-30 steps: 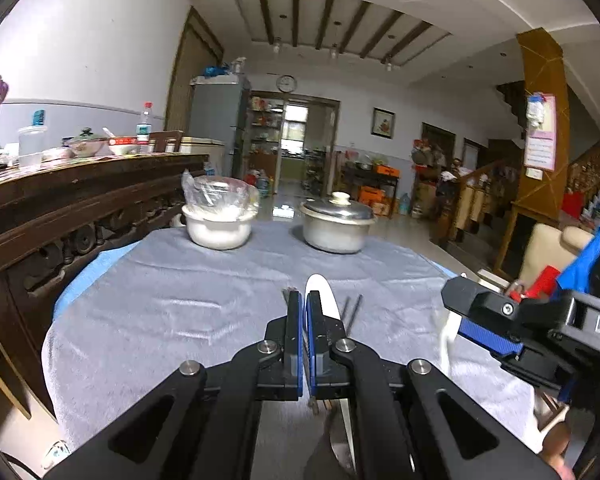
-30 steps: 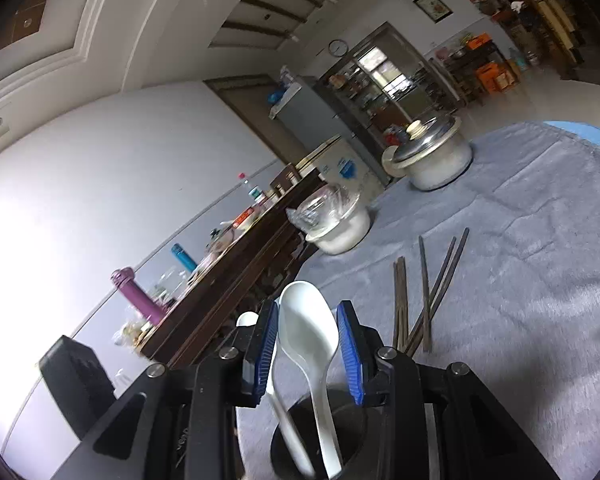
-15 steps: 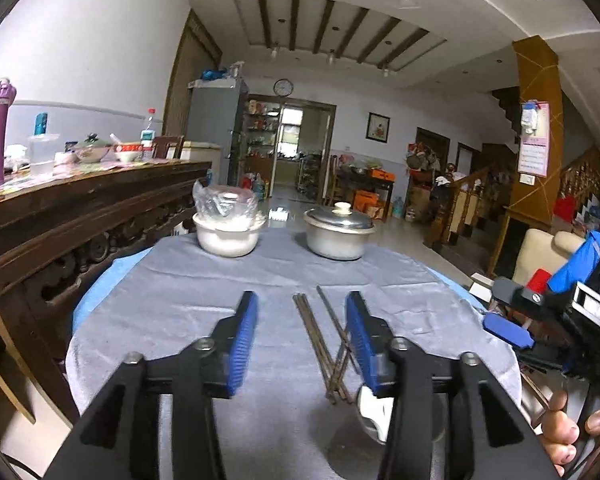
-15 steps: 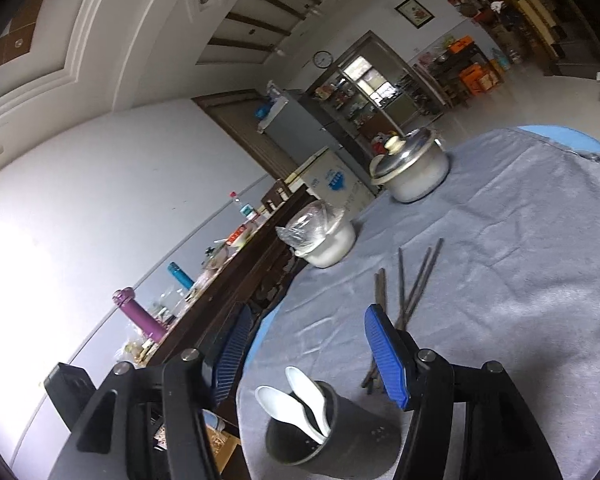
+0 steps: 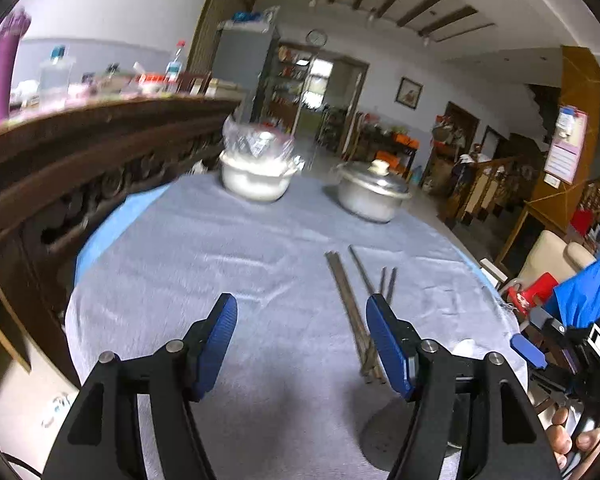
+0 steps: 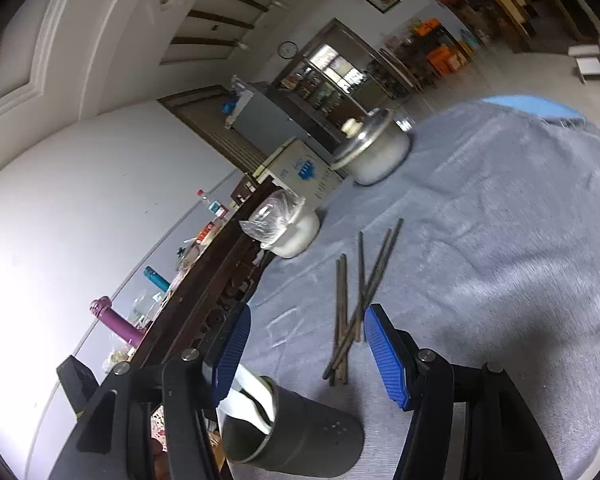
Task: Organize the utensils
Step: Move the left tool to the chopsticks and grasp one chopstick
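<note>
Several dark chopsticks (image 5: pixel 350 300) lie loose on the grey tablecloth (image 5: pixel 220 280), just beyond my left gripper (image 5: pixel 300 308). Its jaws are opening with nothing between them. The dark grey utensil holder (image 6: pixel 300 440) stands at the near edge with two white spoons (image 6: pixel 246 396) in it, low between the fingers of my right gripper (image 6: pixel 306 320), which is open and touches nothing. In that view the chopsticks (image 6: pixel 356 300) lie just past the fingertips. In the left wrist view the holder's base (image 5: pixel 384 428) shows behind the right finger.
A white bowl covered in plastic wrap (image 5: pixel 256 172) and a lidded metal pot (image 5: pixel 370 194) stand at the far side of the table. A dark carved wooden sideboard (image 5: pixel 80 152) runs along the left. A person's fingers (image 5: pixel 568 436) show at lower right.
Both grippers have opened. The right one let go of a white spoon, which now sits in the holder with the other. Both grippers pulled back and the left shifted leftward.
</note>
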Available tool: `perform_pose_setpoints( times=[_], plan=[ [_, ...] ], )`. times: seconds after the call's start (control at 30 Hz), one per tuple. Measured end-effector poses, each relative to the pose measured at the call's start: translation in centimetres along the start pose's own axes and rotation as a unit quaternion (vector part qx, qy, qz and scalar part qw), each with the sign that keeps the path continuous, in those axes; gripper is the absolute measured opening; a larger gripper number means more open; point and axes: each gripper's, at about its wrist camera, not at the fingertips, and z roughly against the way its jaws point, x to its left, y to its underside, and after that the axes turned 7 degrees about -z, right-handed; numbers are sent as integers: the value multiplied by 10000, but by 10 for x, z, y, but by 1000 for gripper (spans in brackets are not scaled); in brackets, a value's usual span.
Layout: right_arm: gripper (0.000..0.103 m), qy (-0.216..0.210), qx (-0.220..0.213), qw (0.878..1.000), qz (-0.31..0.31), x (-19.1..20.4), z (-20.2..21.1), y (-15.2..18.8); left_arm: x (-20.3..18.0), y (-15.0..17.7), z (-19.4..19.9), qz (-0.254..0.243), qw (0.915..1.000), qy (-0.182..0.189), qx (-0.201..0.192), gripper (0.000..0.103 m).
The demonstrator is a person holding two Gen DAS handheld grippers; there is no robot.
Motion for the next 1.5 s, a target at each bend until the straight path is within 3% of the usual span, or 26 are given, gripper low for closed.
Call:
perform_pose_setpoints(
  times=[0.17,0.4,0.87,1.27,1.5],
  plan=[
    [63,48,48,10000,-43,-9,-3,-2,10,3,-13,185,9995,-67,238,68],
    [63,89,157,9998,-121,-18,-9,-3,11,-5,-36,62,9990,-73,444,68],
    [61,212,429,9982,-374,-45,-31,-6,11,-20,-112,-28,9925,283,1187,68],
    [57,421,670,9957,-480,-61,-63,-19,-8,-56,-224,-60,9763,748,2029,68],
    [57,426,689,9950,-584,-71,-71,-28,-17,-67,-272,118,9663,673,2481,68]
  ],
)
